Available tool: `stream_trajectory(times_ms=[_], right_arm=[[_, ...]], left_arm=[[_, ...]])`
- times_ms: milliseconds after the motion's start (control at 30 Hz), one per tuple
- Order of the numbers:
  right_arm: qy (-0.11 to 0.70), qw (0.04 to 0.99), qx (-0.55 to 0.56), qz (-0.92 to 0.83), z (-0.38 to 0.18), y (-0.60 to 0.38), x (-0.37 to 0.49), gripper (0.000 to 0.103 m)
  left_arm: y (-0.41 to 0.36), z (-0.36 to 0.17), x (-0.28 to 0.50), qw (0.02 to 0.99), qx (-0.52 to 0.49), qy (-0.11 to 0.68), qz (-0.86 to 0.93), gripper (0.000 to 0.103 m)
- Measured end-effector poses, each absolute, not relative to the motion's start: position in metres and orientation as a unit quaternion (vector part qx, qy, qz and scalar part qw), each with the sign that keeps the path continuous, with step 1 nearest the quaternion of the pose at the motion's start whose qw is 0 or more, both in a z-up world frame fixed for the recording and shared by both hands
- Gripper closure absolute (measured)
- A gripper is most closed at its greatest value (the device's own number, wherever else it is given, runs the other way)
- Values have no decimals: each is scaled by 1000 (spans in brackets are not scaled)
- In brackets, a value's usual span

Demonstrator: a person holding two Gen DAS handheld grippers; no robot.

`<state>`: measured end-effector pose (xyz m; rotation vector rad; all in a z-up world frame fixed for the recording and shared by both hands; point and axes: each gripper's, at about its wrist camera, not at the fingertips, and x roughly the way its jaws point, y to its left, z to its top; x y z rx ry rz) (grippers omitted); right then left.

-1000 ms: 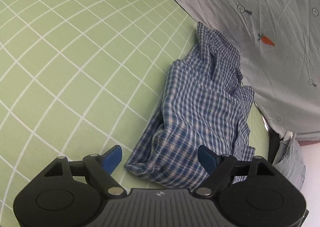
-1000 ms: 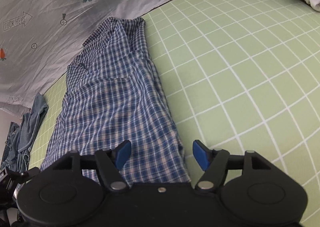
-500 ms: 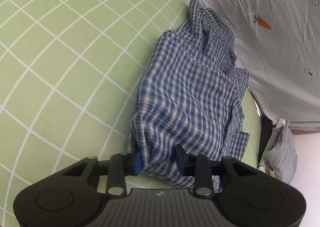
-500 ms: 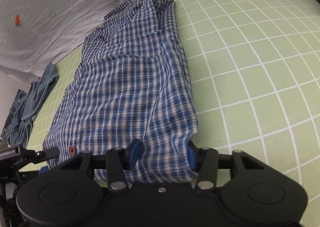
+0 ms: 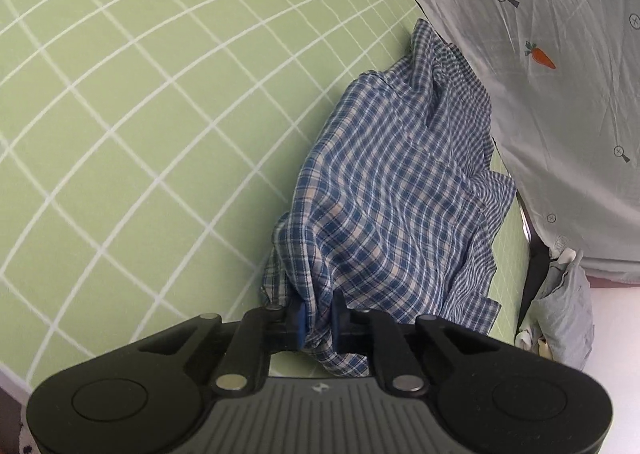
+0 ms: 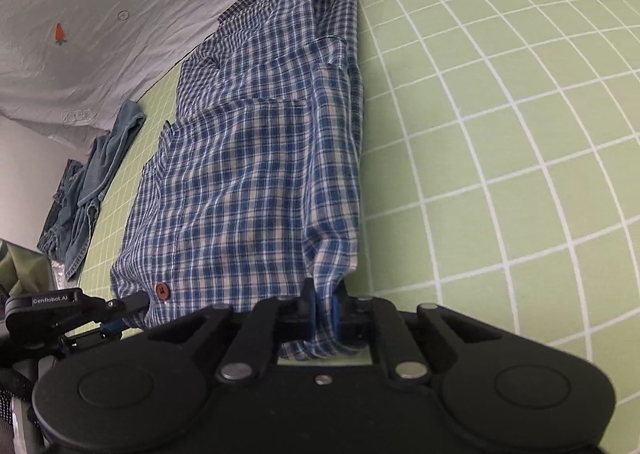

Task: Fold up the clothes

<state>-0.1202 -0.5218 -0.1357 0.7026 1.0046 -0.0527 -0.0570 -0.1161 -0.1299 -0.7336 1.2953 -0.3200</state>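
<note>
plaid shirt (image 6: pixel 256 158) on green grid mat (image 6: pixel 500 134), no containers

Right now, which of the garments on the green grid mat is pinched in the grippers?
The blue plaid shirt: both the left gripper and the right gripper are closing on its near edge. The denim garment lies untouched at the mat's far side.

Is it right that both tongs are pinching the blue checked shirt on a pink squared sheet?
Not quite: the squared sheet is green, not pink, as both wrist views show. The left tongs and right tongs are indeed closing on the checked shirt.
</note>
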Motion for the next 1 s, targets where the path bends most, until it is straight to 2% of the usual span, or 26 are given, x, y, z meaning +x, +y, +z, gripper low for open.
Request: stream_trajectory(times_ms=[167,367,667,1000], right_arm=[[468,815,342,5,-126,-537,-138,96],[414,780,467,28,-96,-577,-166,97],[327,742,583,49,-64,-600,-150,97],[262,702,660,56,-58,-648,-67,97]], left_arm=[[-107,-114,-86,714,-386,569,-133,93],[-98,-69,-87,693,-454,537,-157,95],[-108,-29,-28,642,-557,495,-180,95],[-150,-19,73,622,-576,487,-209,95]])
